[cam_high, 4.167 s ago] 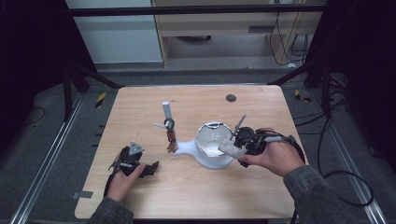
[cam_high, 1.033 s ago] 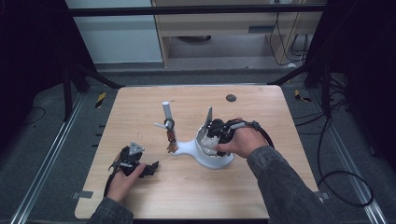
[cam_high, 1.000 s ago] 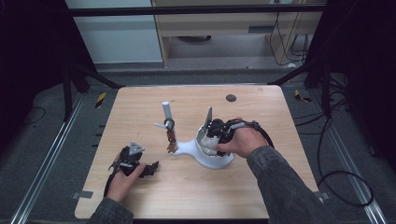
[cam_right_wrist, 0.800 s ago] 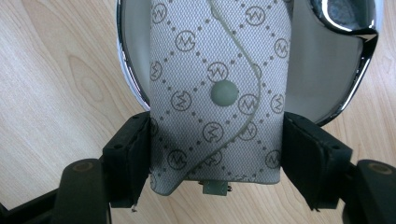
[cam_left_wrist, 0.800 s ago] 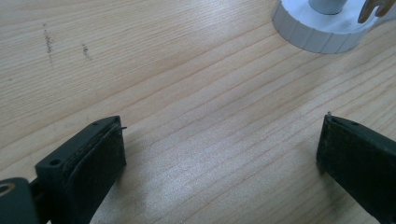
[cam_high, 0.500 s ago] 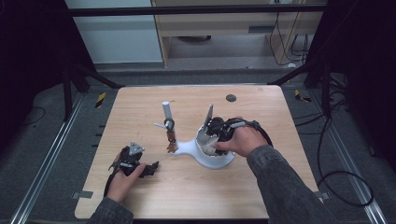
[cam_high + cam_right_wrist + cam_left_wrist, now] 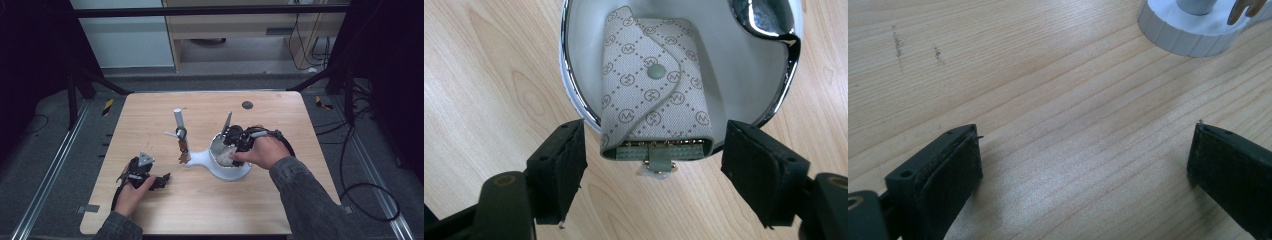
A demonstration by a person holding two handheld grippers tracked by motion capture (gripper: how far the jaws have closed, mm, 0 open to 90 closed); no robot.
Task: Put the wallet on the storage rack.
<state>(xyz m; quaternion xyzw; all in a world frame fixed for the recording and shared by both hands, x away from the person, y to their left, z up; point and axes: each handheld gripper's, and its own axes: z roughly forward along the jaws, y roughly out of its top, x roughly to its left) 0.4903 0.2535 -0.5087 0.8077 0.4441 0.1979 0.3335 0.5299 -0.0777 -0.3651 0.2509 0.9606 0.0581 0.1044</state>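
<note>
Right gripper view: key pouch (image 7: 655, 85) lies released in tray (image 7: 574, 75).
Your right gripper (image 7: 654, 170) has just been opening, jaws clear; withdraw carelessly and you drag the overhanging pouch out.

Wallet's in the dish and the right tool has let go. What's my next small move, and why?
Probably draw the right tool straight back and up. Its jaws have just been opening and now stand apart on either side of the patterned wallet without pressing it. The wallet lies in the white dish, its lower end overhanging the rim, so a sideways pull could drag it out.
</note>
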